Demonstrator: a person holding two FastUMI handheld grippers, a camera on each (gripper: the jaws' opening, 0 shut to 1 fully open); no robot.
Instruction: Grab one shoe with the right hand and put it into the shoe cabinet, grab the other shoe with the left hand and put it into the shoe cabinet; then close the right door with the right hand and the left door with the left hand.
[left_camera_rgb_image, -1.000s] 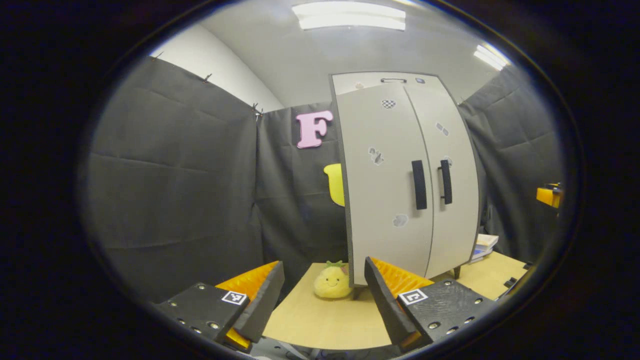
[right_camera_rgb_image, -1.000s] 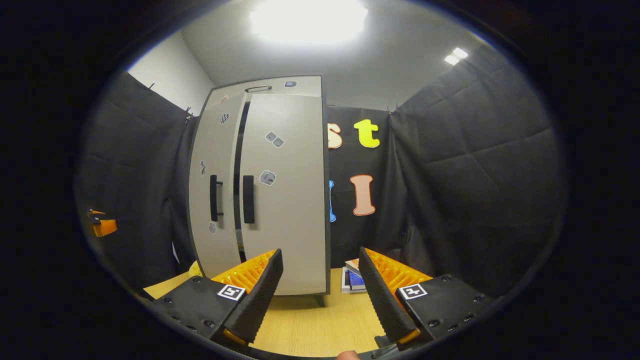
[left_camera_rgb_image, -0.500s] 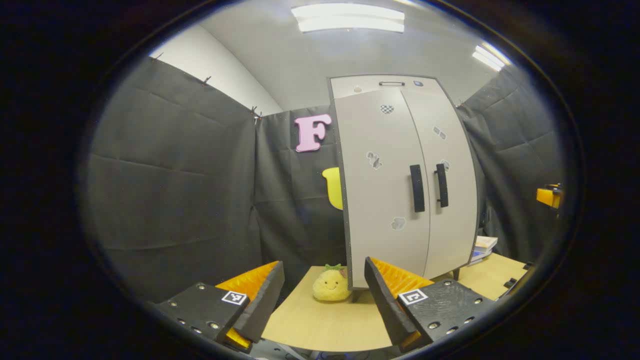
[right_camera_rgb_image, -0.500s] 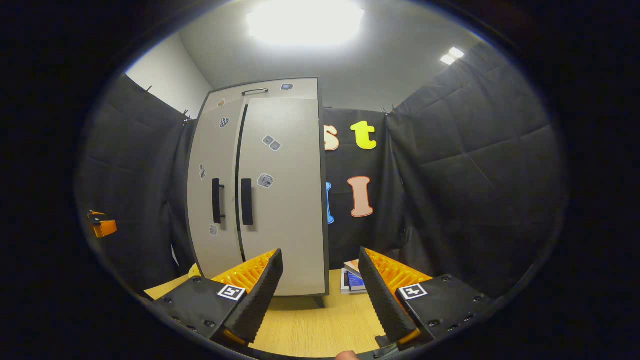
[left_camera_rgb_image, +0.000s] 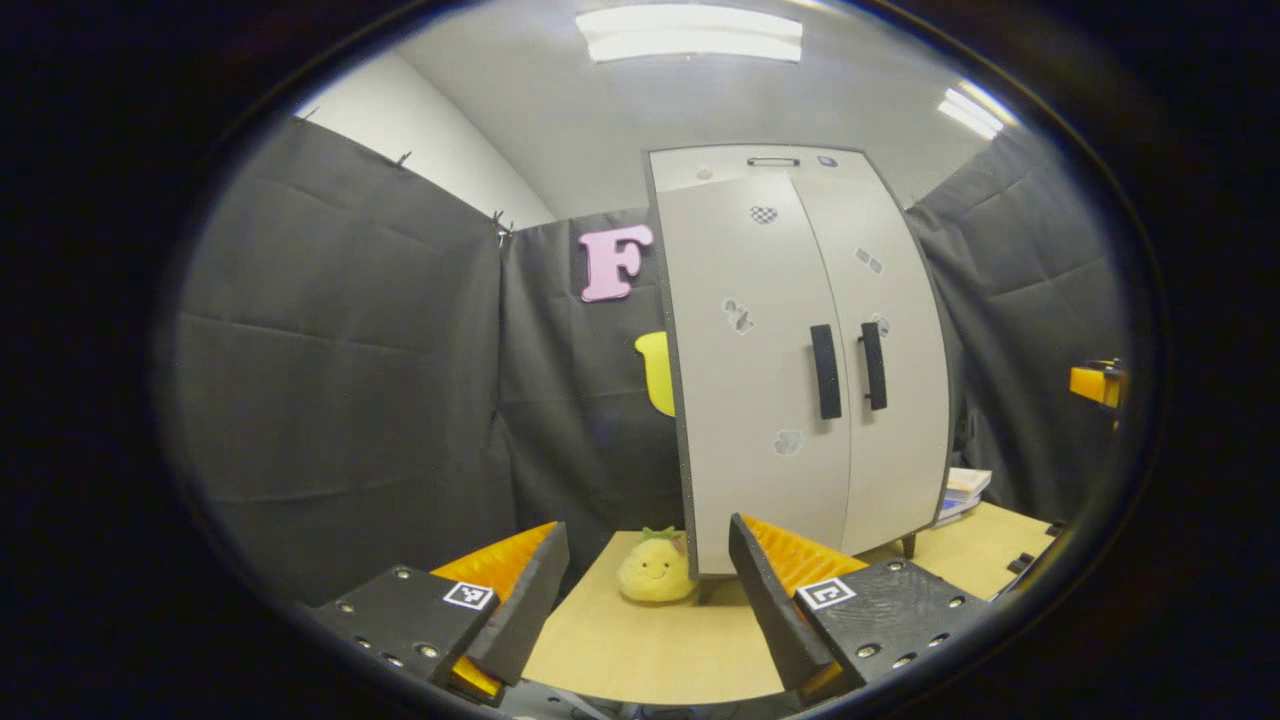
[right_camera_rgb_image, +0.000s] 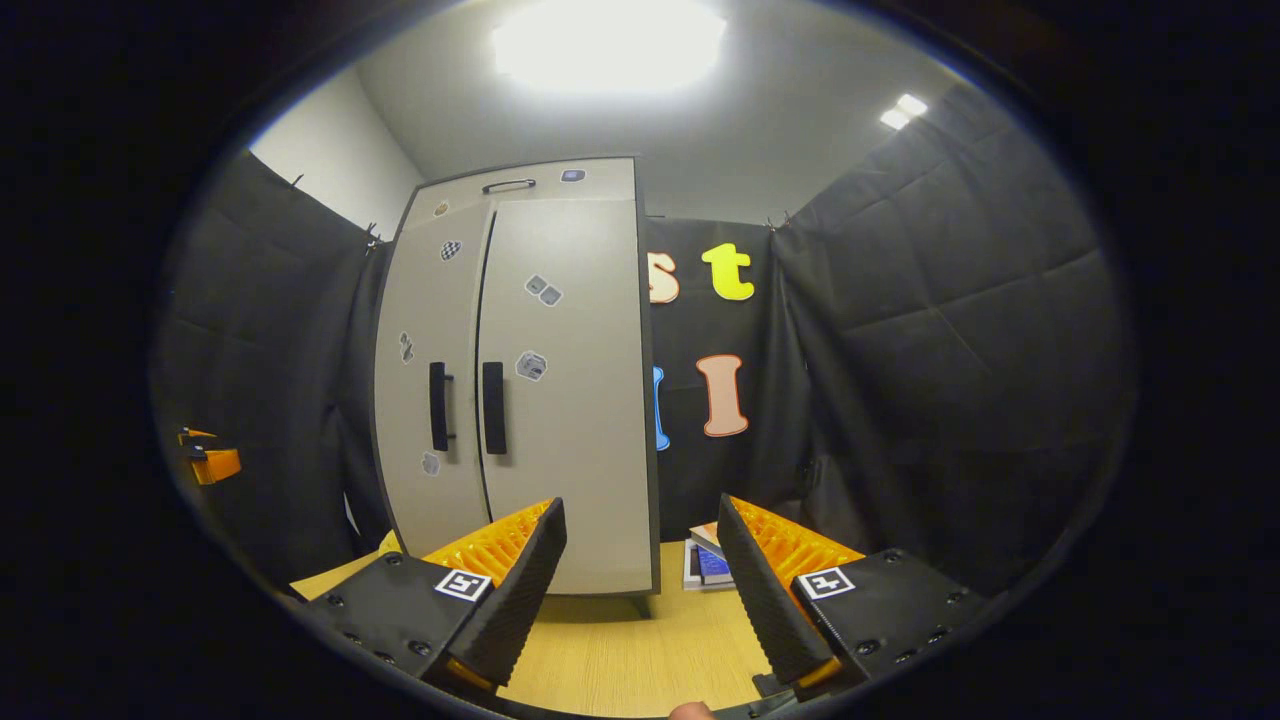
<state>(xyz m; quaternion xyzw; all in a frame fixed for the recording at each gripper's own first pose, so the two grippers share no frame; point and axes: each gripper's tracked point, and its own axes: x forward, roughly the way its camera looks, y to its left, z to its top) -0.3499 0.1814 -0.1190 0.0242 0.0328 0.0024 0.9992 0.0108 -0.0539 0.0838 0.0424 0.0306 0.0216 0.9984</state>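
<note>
The pale grey shoe cabinet (left_camera_rgb_image: 800, 350) stands upright on the wooden table (left_camera_rgb_image: 640, 650). Both its doors are shut, with only a thin seam between them, and the two dark handles (left_camera_rgb_image: 825, 371) sit side by side. The doors hide the inside. My left gripper (left_camera_rgb_image: 645, 600) is open and holds nothing, a short way in front of the cabinet's left corner. In the right gripper view the cabinet (right_camera_rgb_image: 520, 380) shows its handles (right_camera_rgb_image: 494, 407) at mid height. My right gripper (right_camera_rgb_image: 640, 590) is open and holds nothing, near the cabinet's right corner.
A yellow plush toy (left_camera_rgb_image: 655, 570) sits by the cabinet's left foot. A stack of books (right_camera_rgb_image: 705, 560) lies at its right side, also the books (left_camera_rgb_image: 965, 490). Each view catches the other gripper far off: (left_camera_rgb_image: 1095, 383), (right_camera_rgb_image: 215, 465). Black cloth walls enclose the table.
The dark gap between the two doors has narrowed to a thin seam. Both grippers stay open and have shifted only slightly.
</note>
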